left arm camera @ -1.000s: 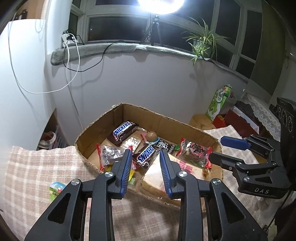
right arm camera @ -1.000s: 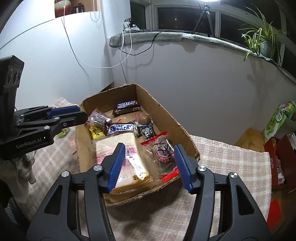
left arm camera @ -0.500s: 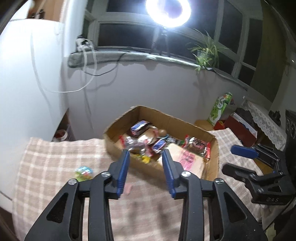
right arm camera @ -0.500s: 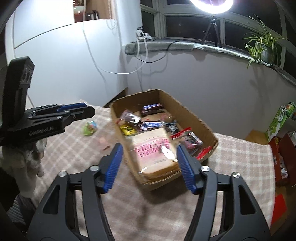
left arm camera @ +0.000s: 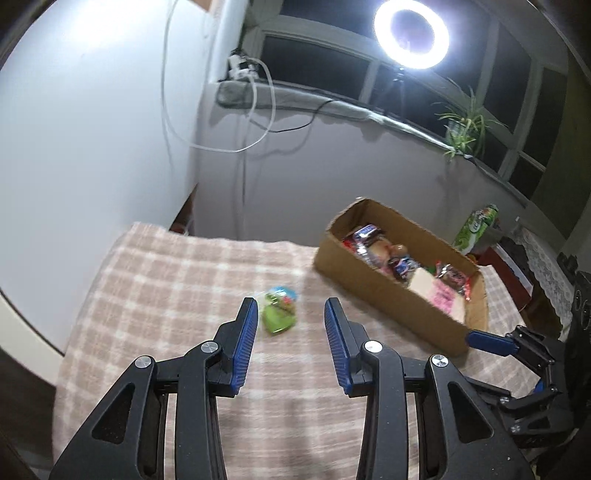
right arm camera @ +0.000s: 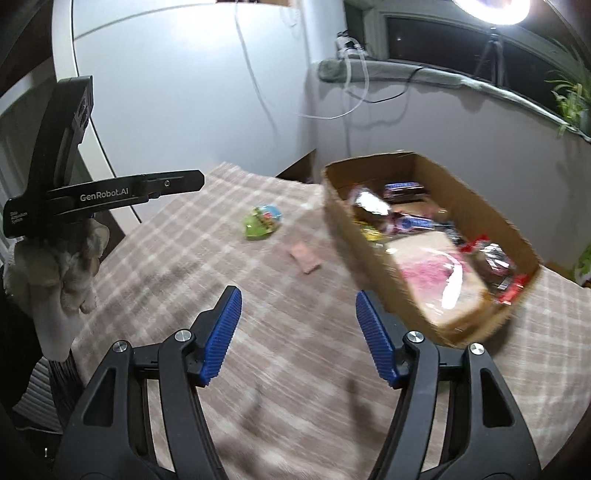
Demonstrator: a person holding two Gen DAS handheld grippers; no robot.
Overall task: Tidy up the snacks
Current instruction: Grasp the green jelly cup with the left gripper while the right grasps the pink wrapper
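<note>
Our left gripper [left arm camera: 290, 325] hangs spread and empty, a green snack packet [left arm camera: 279, 311] just ahead between its fingers. Our right gripper [right arm camera: 297, 321] gapes too, holding nothing, the cardboard box [right arm camera: 476, 206] ahead to its right

A green snack packet [left arm camera: 279, 309] lies on the checked cloth, apart from the snack-filled cardboard box [left arm camera: 384, 295].

A ring light [left arm camera: 411, 34] glares on its tripod at the far dark windows [left arm camera: 321, 75]. Below them runs a grey padded sill [left arm camera: 295, 100] with white cables [left arm camera: 258, 110] hanging down the pale wall [left arm camera: 92, 129]. A spindly potted plant [left arm camera: 463, 127] sits far right. A checked cloth [left arm camera: 166, 295] covers the bench.
</note>
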